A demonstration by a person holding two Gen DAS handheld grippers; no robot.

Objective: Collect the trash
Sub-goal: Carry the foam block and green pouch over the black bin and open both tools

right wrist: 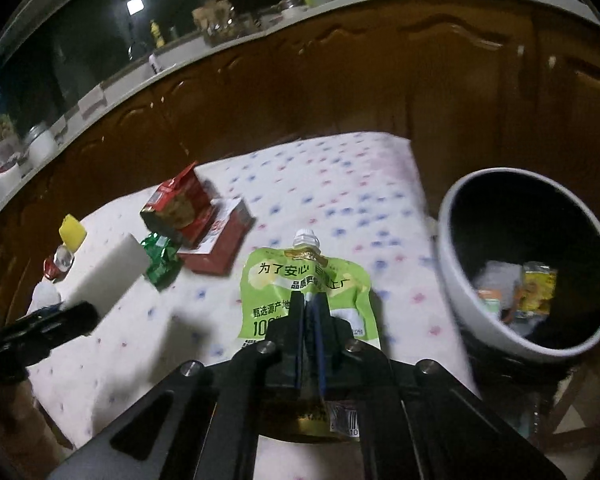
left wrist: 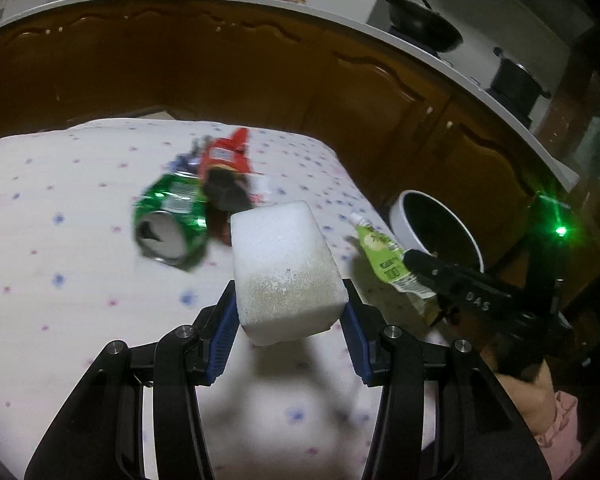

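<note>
The right hand-held gripper [right wrist: 309, 300] pinches a slippery green pouch [right wrist: 304, 280] (left hand-held gripper [left wrist: 290, 316] clamps a foam block [left wrist: 284, 268]), which could slide free short of the bin [right wrist: 460, 300].

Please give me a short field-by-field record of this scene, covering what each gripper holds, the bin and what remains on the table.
left gripper: shut on white foam block
right gripper: shut on green spout pouch
bin: white rim, dark inside, beside the table's right edge, some wrappers already in it
left on table: crushed green can, red snack bag, red carton
table cover: white cloth with small blue and pink flowers
</note>
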